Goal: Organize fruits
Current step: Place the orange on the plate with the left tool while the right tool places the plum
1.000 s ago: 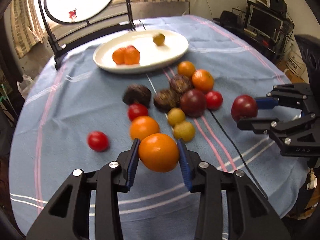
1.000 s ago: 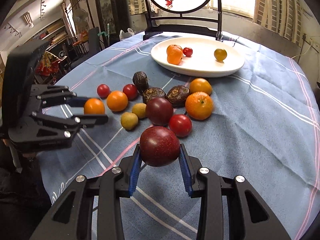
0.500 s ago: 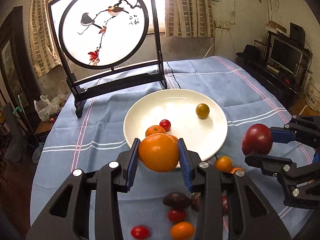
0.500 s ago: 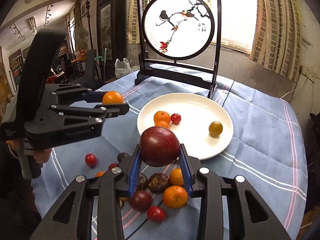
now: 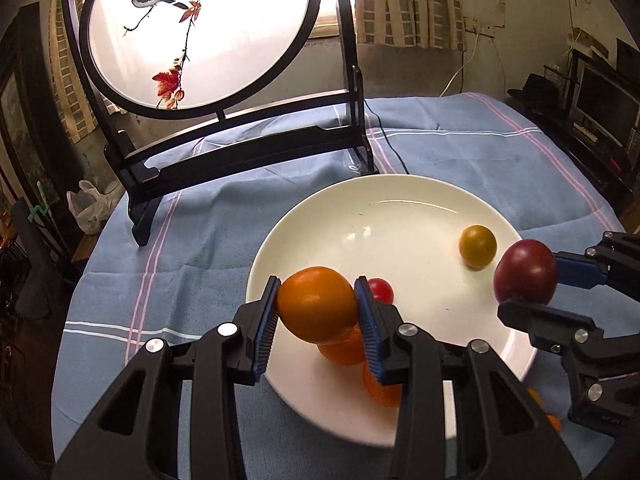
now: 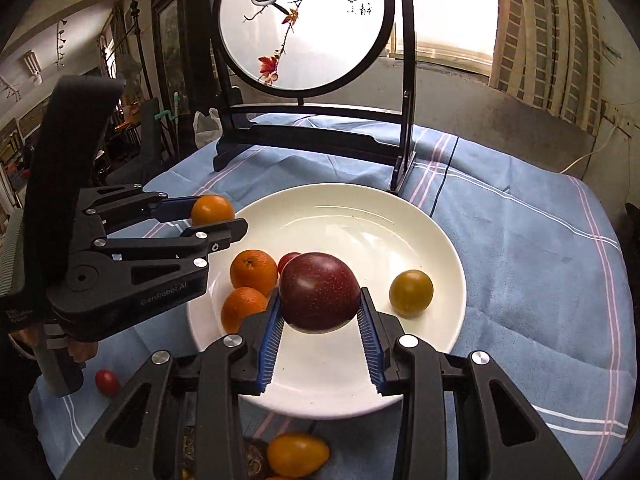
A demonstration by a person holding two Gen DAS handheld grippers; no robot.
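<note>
The left tongs (image 5: 316, 312) are pinching an orange fruit (image 5: 316, 304) between their blue pads, holding it above the lower left part of the white plate (image 5: 400, 216), low in the centre of the left wrist view. At the right edge of that view the right tongs (image 5: 532, 284) are pinching a dark red plum (image 5: 525, 272) over the plate's right rim. In the right wrist view the plum (image 6: 319, 292) is sitting between the pads at the frame's centre, over the plate (image 6: 348, 208). On the plate two mandarins (image 6: 253, 273) are lying touching each other at its left side, a small red tomato (image 6: 289, 260) is showing just behind the plum, and a yellow-green fruit (image 6: 411, 293) is lying apart on the right. The plate is resting on a blue striped tablecloth (image 6: 520, 240) covering the tabletop, with a round bird-painted screen (image 6: 304, 24) standing behind it in the upper part of the frame. Another red tomato (image 6: 106, 382) is lying on the cloth at lower left
</note>
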